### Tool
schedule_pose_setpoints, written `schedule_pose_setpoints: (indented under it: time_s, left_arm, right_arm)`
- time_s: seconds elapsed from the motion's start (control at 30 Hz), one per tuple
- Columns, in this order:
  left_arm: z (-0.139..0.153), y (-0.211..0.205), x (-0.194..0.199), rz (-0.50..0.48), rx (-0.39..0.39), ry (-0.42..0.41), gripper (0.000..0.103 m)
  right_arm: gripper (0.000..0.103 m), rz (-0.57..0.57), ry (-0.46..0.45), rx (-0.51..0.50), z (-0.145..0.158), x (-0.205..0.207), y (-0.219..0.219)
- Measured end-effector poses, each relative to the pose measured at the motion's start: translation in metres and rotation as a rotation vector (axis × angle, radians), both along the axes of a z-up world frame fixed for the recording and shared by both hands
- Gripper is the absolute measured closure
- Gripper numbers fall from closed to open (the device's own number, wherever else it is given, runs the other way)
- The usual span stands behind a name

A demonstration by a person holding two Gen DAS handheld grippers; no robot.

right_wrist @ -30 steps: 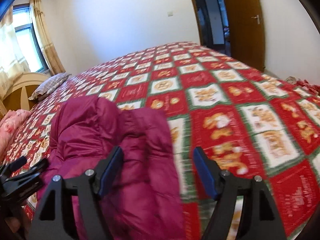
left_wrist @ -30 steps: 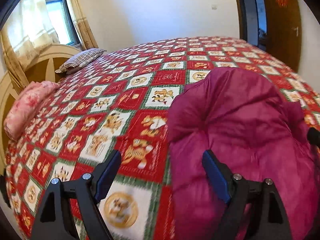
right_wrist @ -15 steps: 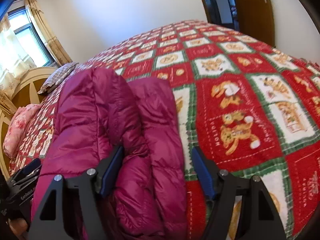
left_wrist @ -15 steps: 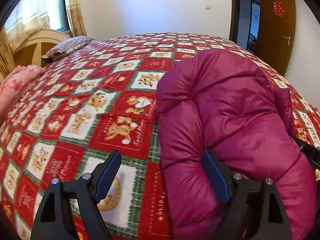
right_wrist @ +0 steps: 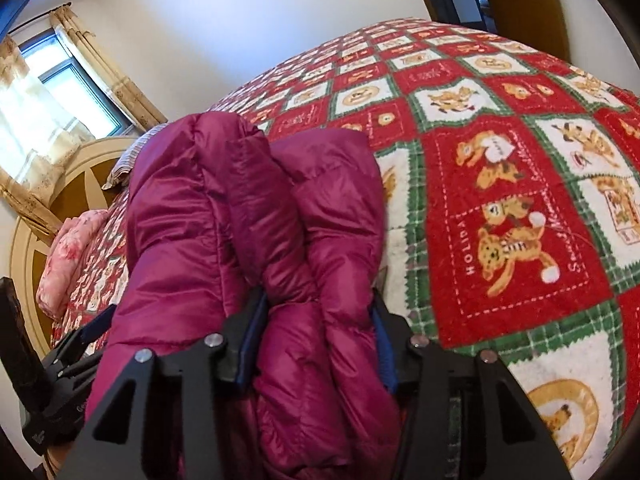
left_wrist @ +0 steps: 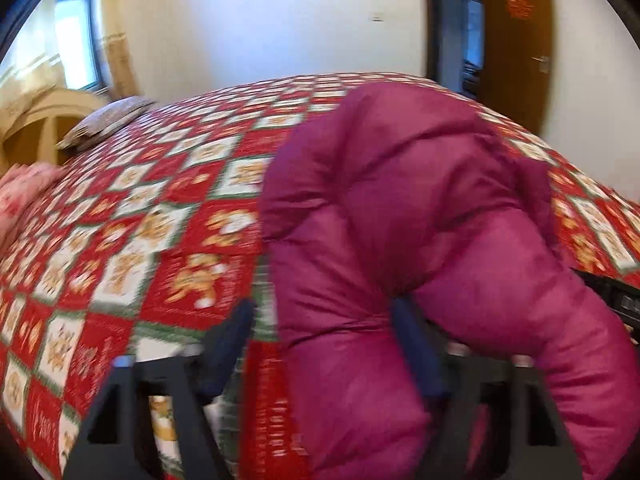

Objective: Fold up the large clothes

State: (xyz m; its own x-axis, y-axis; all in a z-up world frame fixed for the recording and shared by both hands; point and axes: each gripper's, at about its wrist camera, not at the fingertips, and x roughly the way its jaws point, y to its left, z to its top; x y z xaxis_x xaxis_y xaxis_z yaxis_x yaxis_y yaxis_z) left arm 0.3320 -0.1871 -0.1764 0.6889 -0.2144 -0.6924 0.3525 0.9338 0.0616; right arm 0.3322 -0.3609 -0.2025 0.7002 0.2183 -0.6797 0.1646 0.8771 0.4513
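Note:
A puffy magenta down jacket (left_wrist: 400, 200) lies bunched on the bed's red-and-white bear-pattern blanket (left_wrist: 160, 240). My left gripper (left_wrist: 320, 336) is closing around the jacket's near left fold. Its right pad touches the fabric, while a strip of blanket still shows beside the left pad. In the right wrist view the jacket (right_wrist: 208, 200) rises as two thick rolls. My right gripper (right_wrist: 316, 332) is closing on the right-hand roll, both blue pads pressing its sides. The left gripper's fingers (right_wrist: 80, 336) show at the left edge there.
A striped pillow (left_wrist: 108, 124) and a pink floral bundle (left_wrist: 24, 192) lie by the cream headboard (left_wrist: 40, 120) at the far left. A brown door (left_wrist: 516, 40) stands beyond the bed on the right. Bare blanket (right_wrist: 500, 160) spreads right of the jacket.
Both grippers sank toward the jacket and their jaws narrowed. The right pads came onto the jacket roll; the left jaws drew in around the near fold.

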Motion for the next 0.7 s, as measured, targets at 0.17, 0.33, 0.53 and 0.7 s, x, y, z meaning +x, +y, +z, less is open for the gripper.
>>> schedule_pose_setpoints:
  time_s: [0.17,0.33,0.53,0.7]
  left_arm:
    - [0.002,-0.035,-0.019,-0.115,0.107,-0.039,0.103]
    - [0.006,-0.030,-0.020,-0.087,0.103,-0.041,0.103]
    - [0.006,-0.006,-0.007,-0.004,0.029,0.007,0.100]
    - [0.014,0.018,-0.007,0.035,-0.072,0.024,0.100]
  right_arm:
    - [0.077,0.055,-0.014,0.044,0.001,-0.002,0.005]
    - [0.080,0.058,-0.029,0.067,0.001,-0.007,0.004]
    - [0.078,0.057,-0.034,0.083,0.000,-0.006,0.001]
    - [0.077,0.061,-0.037,0.100,-0.001,-0.007,0.000]
